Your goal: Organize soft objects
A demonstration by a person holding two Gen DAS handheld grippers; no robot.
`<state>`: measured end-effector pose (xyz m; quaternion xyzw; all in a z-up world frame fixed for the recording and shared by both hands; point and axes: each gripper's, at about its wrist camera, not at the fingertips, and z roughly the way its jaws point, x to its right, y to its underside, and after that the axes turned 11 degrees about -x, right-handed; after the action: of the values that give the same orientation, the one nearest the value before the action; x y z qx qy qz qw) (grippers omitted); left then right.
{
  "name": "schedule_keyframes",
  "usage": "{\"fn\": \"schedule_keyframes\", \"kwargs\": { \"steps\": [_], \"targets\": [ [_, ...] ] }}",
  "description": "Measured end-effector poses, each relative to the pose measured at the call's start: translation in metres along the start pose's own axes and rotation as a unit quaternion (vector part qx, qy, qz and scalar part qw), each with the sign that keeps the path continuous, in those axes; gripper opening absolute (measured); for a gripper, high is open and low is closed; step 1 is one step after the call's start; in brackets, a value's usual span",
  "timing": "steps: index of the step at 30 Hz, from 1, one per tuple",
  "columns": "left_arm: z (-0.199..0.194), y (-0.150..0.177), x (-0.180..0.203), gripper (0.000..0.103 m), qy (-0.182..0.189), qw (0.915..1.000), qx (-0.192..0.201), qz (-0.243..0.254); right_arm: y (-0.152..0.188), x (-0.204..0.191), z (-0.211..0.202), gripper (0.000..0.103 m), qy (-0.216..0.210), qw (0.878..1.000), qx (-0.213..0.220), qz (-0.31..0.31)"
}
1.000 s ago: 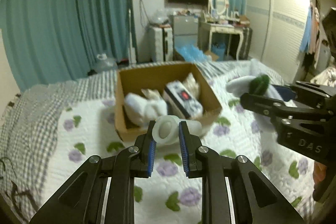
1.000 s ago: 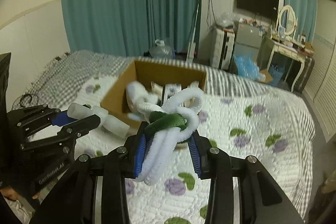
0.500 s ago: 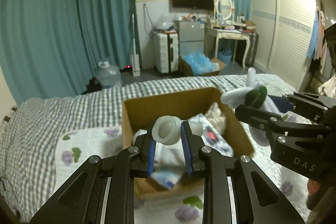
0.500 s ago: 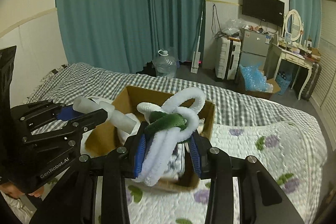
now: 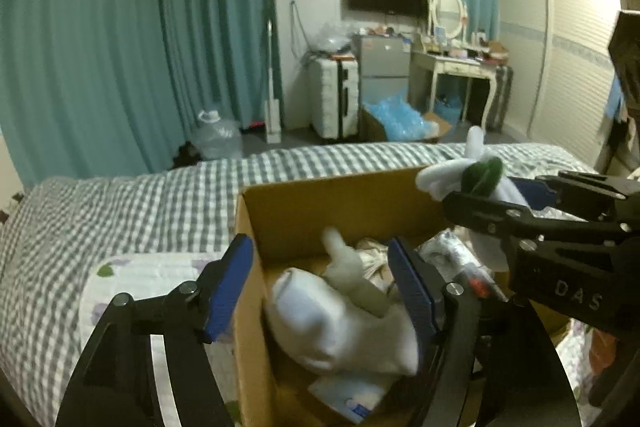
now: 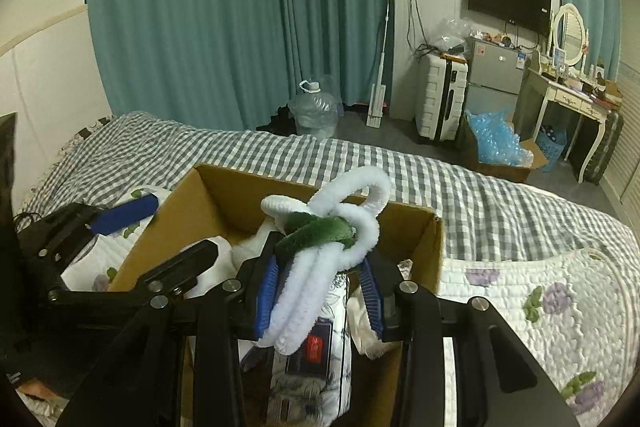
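Left fingers point(image 5: 320, 283) spread wide over the box point(image 5: 340, 199), sock point(image 5: 332, 319) dropped inside; right fingers point(image 6: 320, 291) grasp fuzzy flower point(image 6: 332, 227), ready above box.

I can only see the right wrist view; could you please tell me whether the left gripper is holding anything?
Observer: No. The left wrist view shows the left gripper wide open, with nothing between its pads.
Operator: Thank you. What lies beneath it?
Observer: A white rolled sock lies in the cardboard box, just below the open fingers.
Operator: My right gripper is shut on the fuzzy toy. Is any floor free in the box?
Observer: A bare strip of floor shows along the box's left wall, beside the sock.
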<state>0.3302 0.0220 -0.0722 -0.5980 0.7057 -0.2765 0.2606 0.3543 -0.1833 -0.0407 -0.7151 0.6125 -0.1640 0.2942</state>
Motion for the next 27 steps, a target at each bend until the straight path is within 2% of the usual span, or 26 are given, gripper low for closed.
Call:
{"fn": "schedule_keyframes", "kwargs": {
  "steps": [5, 6, 8, 9, 10, 14, 16, 19, 24, 26, 27],
  "targets": [
    [0.002, 0.005, -0.001, 0.071, -0.016, 0.9998, -0.006, 0.003, -0.005, 0.005, 0.019, 0.038, 0.001, 1.000, -0.010, 0.005],
    [0.002, 0.004, -0.001, 0.072, -0.017, 0.9998, -0.007, 0.002, -0.005, 0.005, 0.020, 0.043, 0.003, 1.000, -0.011, 0.007],
    [0.000, 0.005, -0.002, 0.072, -0.017, 0.9998, -0.009, 0.000, -0.007, 0.007, 0.023, 0.061, 0.006, 1.000, -0.012, 0.015],
    [-0.002, 0.005, -0.001, 0.072, -0.017, 0.9998, -0.009, -0.001, -0.008, 0.008, 0.022, 0.075, 0.009, 1.000, -0.010, 0.020],
    [-0.005, 0.004, 0.000, 0.072, -0.016, 0.9998, -0.010, -0.002, -0.009, 0.010, 0.021, 0.078, 0.012, 1.000, -0.007, 0.025],
    [-0.020, -0.001, 0.000, 0.072, -0.015, 0.9997, -0.012, -0.012, -0.012, 0.016, 0.003, 0.080, 0.027, 0.998, 0.017, 0.045],
    [-0.036, -0.004, 0.001, 0.072, -0.022, 0.9997, 0.001, -0.014, -0.013, 0.021, -0.016, 0.080, 0.032, 0.997, 0.030, 0.056],
    [-0.075, -0.012, 0.006, 0.072, -0.041, 0.9983, 0.038, -0.014, -0.014, 0.022, -0.049, 0.081, 0.040, 0.996, 0.046, 0.060],
    [-0.153, -0.021, 0.012, 0.072, -0.045, 0.9936, 0.102, -0.018, -0.015, 0.012, -0.119, 0.083, 0.060, 0.994, 0.080, 0.054],
    [-0.181, -0.023, 0.011, 0.085, -0.041, 0.9913, 0.123, -0.020, -0.013, 0.006, -0.159, 0.083, 0.066, 0.991, 0.102, 0.052],
    [-0.203, -0.022, 0.011, 0.096, -0.045, 0.9883, 0.144, -0.023, -0.012, 0.004, -0.172, 0.083, 0.067, 0.991, 0.108, 0.050]
  ]
}}
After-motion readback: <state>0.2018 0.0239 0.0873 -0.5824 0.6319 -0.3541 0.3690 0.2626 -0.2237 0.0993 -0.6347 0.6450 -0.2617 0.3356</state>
